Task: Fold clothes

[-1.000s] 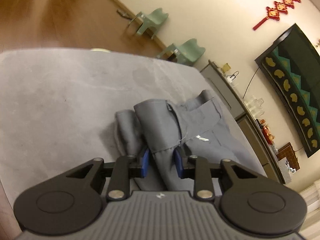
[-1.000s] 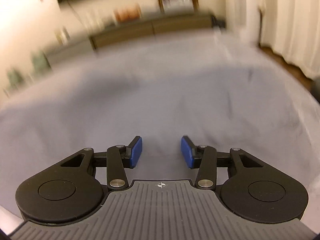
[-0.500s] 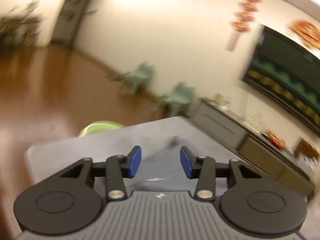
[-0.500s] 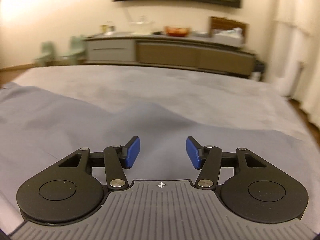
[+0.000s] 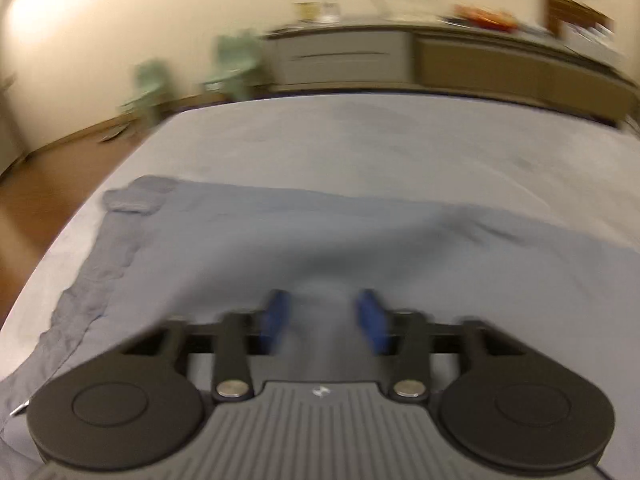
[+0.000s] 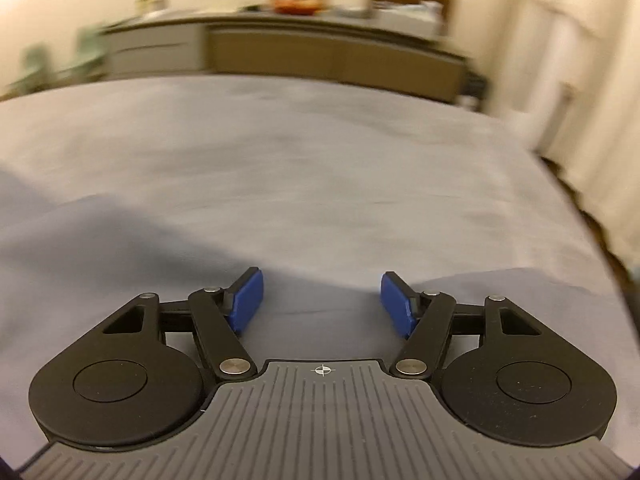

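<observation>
Grey garment [image 5: 320, 240]: spread flat across lower frame on grey table cover [image 5: 400, 148], seamed edge and folded corner at left. Left gripper [image 5: 323, 316]: spread, empty, above cloth. Right gripper [image 6: 322, 300]: spread wide, empty. Right view alone: curtain [image 6: 580, 80] upper right. Left view: green chairs [image 5: 232, 60], sideboard [image 5: 480, 64] along top.
</observation>
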The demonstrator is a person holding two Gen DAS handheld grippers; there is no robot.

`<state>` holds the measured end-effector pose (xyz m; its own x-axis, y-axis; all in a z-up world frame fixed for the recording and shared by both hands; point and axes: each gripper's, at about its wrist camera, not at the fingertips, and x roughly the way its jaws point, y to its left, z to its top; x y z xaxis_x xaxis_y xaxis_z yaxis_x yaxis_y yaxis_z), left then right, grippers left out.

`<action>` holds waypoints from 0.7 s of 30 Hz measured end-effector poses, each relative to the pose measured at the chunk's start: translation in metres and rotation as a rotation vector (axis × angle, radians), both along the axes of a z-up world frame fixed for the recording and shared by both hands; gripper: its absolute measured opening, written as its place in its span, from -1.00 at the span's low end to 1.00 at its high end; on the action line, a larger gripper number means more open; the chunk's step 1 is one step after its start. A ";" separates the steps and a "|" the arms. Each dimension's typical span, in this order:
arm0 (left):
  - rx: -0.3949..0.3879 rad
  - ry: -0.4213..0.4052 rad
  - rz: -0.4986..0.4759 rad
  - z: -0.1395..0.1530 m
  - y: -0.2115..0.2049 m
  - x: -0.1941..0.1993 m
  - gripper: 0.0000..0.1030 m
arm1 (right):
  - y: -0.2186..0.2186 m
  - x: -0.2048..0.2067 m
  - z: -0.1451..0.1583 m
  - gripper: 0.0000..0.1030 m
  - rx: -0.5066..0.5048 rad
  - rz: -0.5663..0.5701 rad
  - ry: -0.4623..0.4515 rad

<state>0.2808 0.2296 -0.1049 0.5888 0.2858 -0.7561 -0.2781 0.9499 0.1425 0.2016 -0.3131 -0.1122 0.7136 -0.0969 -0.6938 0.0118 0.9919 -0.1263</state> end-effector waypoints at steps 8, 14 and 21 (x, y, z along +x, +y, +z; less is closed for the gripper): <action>-0.095 0.028 0.045 0.052 -0.065 -0.055 0.22 | -0.012 -0.002 0.007 0.43 -0.035 -0.011 0.028; -0.207 0.025 -0.028 0.125 -0.170 -0.150 0.95 | -0.018 -0.003 0.014 0.50 0.012 -0.027 0.022; -0.197 0.126 -0.311 0.193 -0.271 -0.246 1.00 | -0.013 -0.019 0.022 0.65 -0.002 -0.024 0.015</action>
<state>0.0346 -0.0412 0.0878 0.5236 -0.0495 -0.8505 0.0357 0.9987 -0.0362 0.1825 -0.3259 -0.0907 0.7006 -0.1150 -0.7042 0.0334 0.9911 -0.1286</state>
